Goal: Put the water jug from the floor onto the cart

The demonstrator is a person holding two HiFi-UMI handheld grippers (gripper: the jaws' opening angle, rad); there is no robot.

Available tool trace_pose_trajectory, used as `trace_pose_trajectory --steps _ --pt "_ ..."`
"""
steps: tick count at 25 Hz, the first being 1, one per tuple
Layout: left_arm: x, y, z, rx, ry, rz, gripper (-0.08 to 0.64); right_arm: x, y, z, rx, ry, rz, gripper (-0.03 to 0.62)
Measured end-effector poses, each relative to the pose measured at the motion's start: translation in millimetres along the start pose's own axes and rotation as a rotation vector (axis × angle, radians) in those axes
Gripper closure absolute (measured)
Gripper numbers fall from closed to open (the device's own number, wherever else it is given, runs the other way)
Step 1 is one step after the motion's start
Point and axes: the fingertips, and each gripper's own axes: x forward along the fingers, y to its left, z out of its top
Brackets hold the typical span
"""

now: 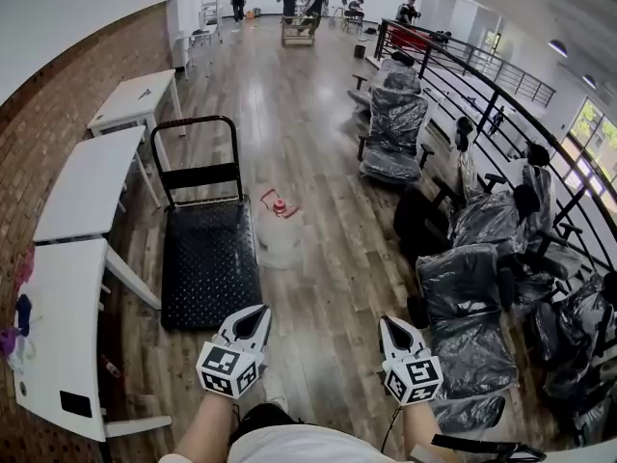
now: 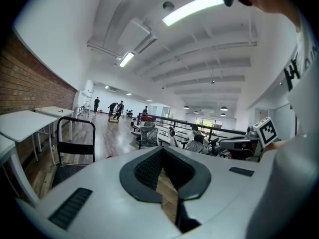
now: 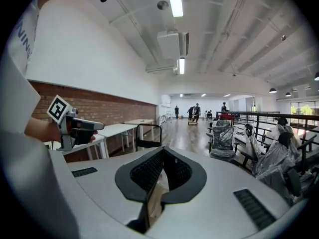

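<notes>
The left gripper (image 1: 253,318) and right gripper (image 1: 393,328) are both clenched on nothing. The clear water jug (image 1: 280,231), faint against the floor (image 1: 323,287), stands at 12 o'clock from them. It is just beside the cart (image 1: 207,258), on its 3 o'clock side, and each gripper's own body hides it in that gripper's view.

One jug (image 1: 280,234), one cart (image 1: 207,258), three tables (image 1: 82,186), two tools (image 1: 253,318) (image 1: 393,326)

The water jug (image 1: 280,236) is a clear, rounded plastic bottle with a red cap and a red carry handle folded at its top. It stands upright on the wooden floor (image 1: 318,152), just beside the cart (image 1: 207,268). It is on the cart's right-hand long side in the head view, toward the handle end. The cart is a black flatbed with a studded deck and an upright black loop handle.
</notes>
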Motion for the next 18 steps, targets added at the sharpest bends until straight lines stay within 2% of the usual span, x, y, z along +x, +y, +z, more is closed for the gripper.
trace_pose_trajectory --steps 4,10,14,18 --pt "22 50 11 -0.02 -0.001 0.021 0.558 53 1 10 0.003 0.021 0.005 0.588" --pt "50 118 31 0.009 0.011 0.028 0.558 130 5 37 0.005 0.007 -0.006 0.588" --pt "62 146 34 0.036 0.026 0.035 0.558 166 2 48 0.011 0.004 -0.034 0.588" --pt "75 165 31 -0.008 0.028 0.05 0.558 191 -3 51 0.005 0.017 -0.015 0.588"
